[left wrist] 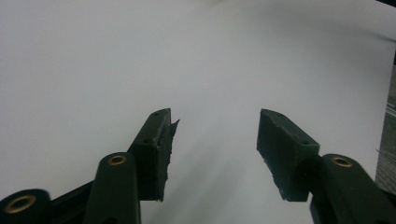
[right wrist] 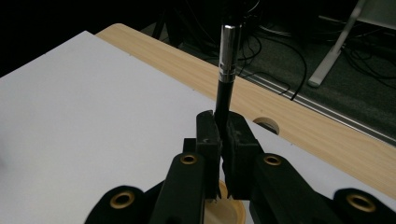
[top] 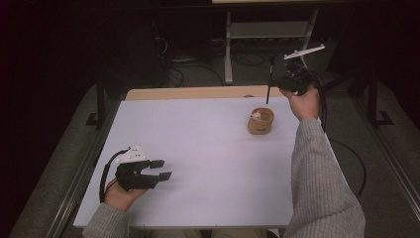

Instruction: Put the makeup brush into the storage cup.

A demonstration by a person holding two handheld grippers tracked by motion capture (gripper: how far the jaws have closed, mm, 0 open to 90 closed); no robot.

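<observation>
From the high view I see a white sheet (top: 208, 163) covering most of the table; a strip of bare pale wood (top: 198, 92) runs along its far edge, with a round hole in it showing in the right gripper view. My right gripper (right wrist: 223, 140) is lifted above the far right part of the table, its jaws pressed together on a thin black pen (right wrist: 227, 70) with a silver band; the pen stands nearly upright between the pads. Just below it, on the white sheet, sits a small wooden cup (top: 261, 121) with something pale inside that I cannot make out. My left gripper (top: 161, 169) rests low near the front left corner, well apart from the cup, its jaws spread with nothing between them. Beyond the table the room is dark; I make out grey carpet (top: 198, 74), loose cables and a metal stand leg (top: 228, 49).
</observation>
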